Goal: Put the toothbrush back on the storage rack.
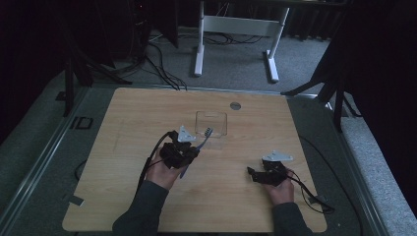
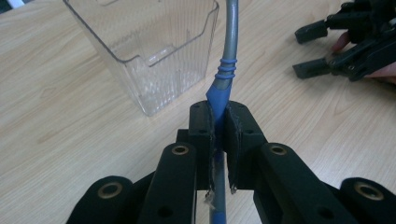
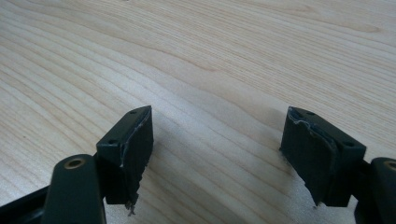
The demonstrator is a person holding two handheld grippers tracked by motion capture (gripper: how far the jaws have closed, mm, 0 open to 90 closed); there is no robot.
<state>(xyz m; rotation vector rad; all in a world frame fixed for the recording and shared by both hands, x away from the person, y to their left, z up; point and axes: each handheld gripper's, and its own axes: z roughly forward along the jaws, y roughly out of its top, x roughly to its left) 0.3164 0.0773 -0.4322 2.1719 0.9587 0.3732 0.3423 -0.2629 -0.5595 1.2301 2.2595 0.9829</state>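
The left gripper [image 2: 219,135] clamps a blue-and-grey plastic toothbrush [image 2: 223,84] at its handle, head toward twelve o'clock beside the clear plastic box [image 2: 140,51], while the right gripper [image 3: 217,154] gapes empty

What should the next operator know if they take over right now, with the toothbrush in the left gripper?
Left gripper: shut on the toothbrush, held by its handle, head pointing toward the clear box.
Right gripper: open, holding nothing, low over the table.
Box stands upright mid-table, seemingly with nothing in it.
Done: toothbrush picked up.
Left: probably put it into the box, then let go.
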